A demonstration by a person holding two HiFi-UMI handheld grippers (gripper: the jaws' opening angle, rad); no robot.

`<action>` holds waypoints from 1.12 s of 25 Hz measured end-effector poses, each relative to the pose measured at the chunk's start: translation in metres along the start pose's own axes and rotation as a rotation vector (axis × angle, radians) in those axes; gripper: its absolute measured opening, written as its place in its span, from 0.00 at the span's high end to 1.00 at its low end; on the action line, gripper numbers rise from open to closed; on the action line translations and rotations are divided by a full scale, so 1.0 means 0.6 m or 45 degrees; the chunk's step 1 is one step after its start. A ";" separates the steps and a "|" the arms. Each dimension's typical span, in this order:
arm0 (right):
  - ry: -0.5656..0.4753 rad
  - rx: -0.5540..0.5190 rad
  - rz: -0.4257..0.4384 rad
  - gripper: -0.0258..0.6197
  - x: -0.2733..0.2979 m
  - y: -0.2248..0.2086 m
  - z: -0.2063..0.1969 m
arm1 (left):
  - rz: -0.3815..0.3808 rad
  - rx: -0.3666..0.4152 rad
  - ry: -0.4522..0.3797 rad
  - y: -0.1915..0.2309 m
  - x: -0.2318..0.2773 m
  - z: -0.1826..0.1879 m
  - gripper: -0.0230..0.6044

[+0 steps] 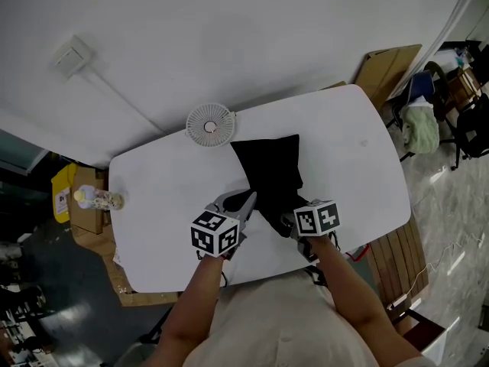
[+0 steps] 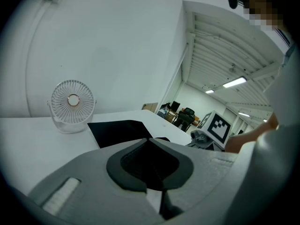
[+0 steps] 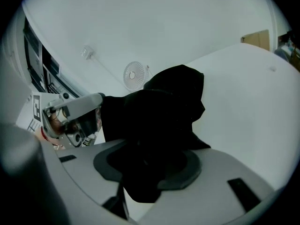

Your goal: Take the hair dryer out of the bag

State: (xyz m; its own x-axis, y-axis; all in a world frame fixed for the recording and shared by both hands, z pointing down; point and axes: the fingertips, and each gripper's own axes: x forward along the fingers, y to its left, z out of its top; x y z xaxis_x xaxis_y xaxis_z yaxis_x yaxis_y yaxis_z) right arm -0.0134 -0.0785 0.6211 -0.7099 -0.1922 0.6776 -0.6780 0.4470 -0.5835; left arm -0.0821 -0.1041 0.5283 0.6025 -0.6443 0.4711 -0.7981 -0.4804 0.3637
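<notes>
Head view shows the black bag (image 1: 269, 170) lying lengthwise away from the person, left gripper (image 1: 247, 201) clamped on its near edge, right gripper (image 1: 288, 221) clenching bunched cloth, hair dryer unseen, presumably inside just ahead.

Person: cream fabric top (image 1: 290, 319), forearms unsleeved. Ahead of the top, L side: left gripper (image 1: 246, 199), pale grey moulded plastic body w/ dark grey pads (image 2: 117, 172), carrying a white cube w/ black square markers (image 1: 215, 233). Ahead of the top, R side: right gripper (image 1: 290, 224), same grey build, w/ its own white marker cube (image 1: 318, 219).
</notes>
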 end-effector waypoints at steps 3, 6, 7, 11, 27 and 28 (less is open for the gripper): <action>-0.013 0.068 0.102 0.71 -0.029 0.017 0.000 | -0.010 0.015 -0.017 -0.008 -0.001 0.012 0.94; -0.031 0.144 0.199 0.70 -0.059 0.030 0.000 | -0.018 0.024 -0.021 -0.015 0.001 0.016 0.94; -0.039 0.168 0.224 0.70 -0.069 0.034 0.000 | -0.021 0.026 -0.022 -0.018 0.002 0.017 0.94; -0.032 0.111 0.216 0.70 -0.095 0.031 -0.011 | -0.034 0.036 -0.021 -0.032 0.006 0.017 0.94; 0.064 0.017 0.279 0.71 -0.137 0.028 -0.063 | 0.013 0.017 0.086 -0.017 0.028 -0.034 0.94; 0.060 0.031 0.293 0.71 -0.144 0.031 -0.062 | 0.015 0.015 0.092 -0.016 0.030 -0.037 0.94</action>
State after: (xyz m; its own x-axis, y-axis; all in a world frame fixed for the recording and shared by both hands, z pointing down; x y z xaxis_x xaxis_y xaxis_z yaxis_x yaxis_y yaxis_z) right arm 0.0424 -0.0211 0.5684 -0.8370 -0.0462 0.5453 -0.5041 0.4531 -0.7353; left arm -0.0637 -0.0977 0.5512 0.5918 -0.6054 0.5322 -0.8049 -0.4803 0.3486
